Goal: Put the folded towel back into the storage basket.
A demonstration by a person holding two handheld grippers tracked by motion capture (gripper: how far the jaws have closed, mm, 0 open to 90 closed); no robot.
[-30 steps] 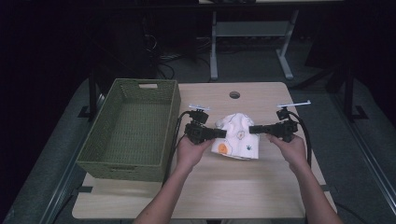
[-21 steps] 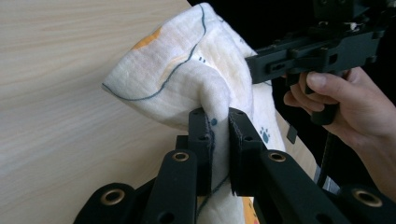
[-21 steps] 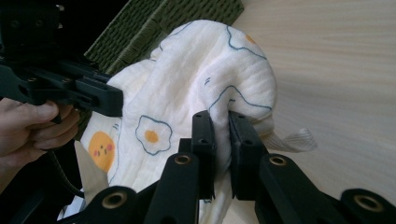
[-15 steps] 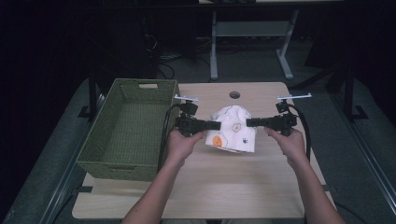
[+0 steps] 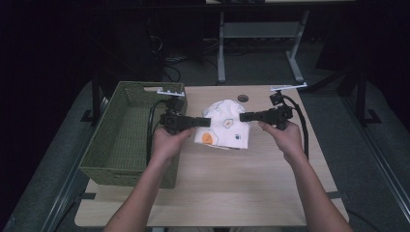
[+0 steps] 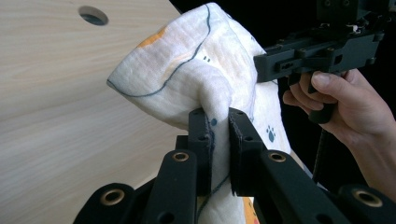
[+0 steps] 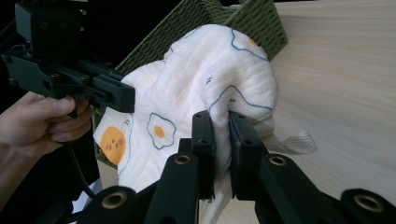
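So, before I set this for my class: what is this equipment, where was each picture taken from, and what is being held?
A person sits at a wooden table holding a hand-held tool in each hand, each with two black jaws. The wide picture comes from a camera above; the two close-ups come from cameras riding on the tools. The left gripper and the right gripper are each shut on an edge of a white cloth printed with fried eggs, held between them above the table. A green woven basket stands on the table's left side.
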